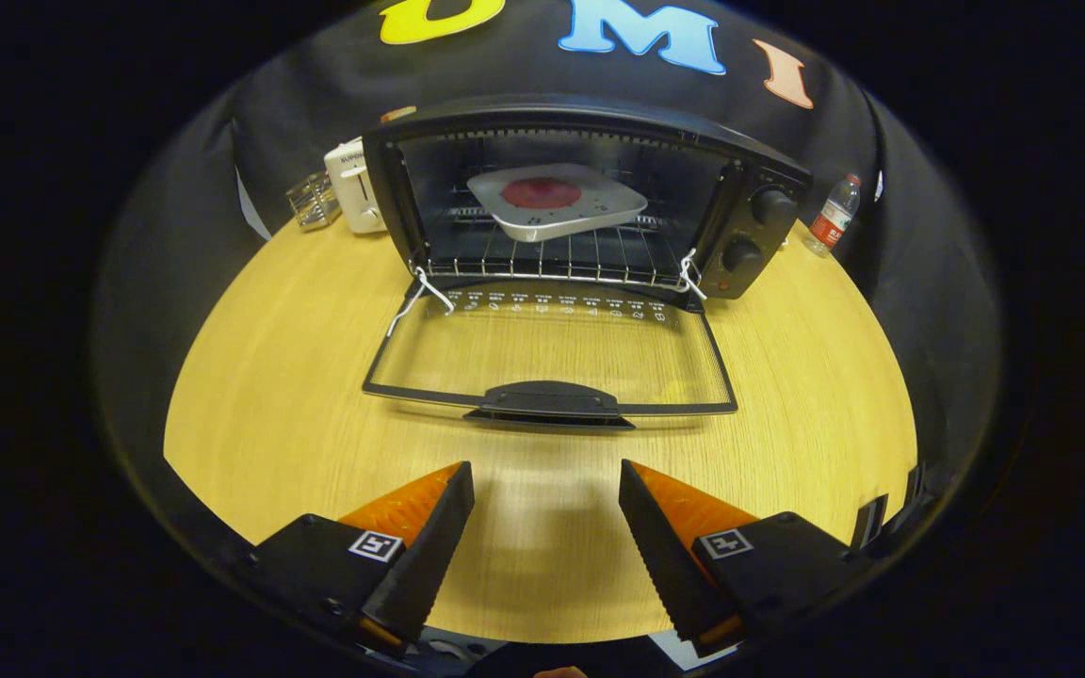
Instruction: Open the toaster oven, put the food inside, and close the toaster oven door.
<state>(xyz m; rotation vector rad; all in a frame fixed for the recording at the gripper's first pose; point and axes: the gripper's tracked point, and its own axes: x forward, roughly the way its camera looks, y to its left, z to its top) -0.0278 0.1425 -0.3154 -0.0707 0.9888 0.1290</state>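
A black toaster oven (750, 226) stands at the far side of the wooden table (279, 395). Its glass door (552, 353) is folded flat down toward me, with the black handle (550, 400) at its near edge. Inside, on the wire rack (552, 259), rests a white square plate (557, 200) carrying a round red piece of food (541, 193). My gripper (547, 485) hovers over the table a short way in front of the door handle. Its two black and orange fingers (429, 537) stand open with nothing between them.
A white toaster (354, 184) and a small clear glass container (313, 201) sit left of the oven at the table's back. A plastic water bottle (833, 215) stands right of the oven. Bare wood lies on both sides of the lowered door.
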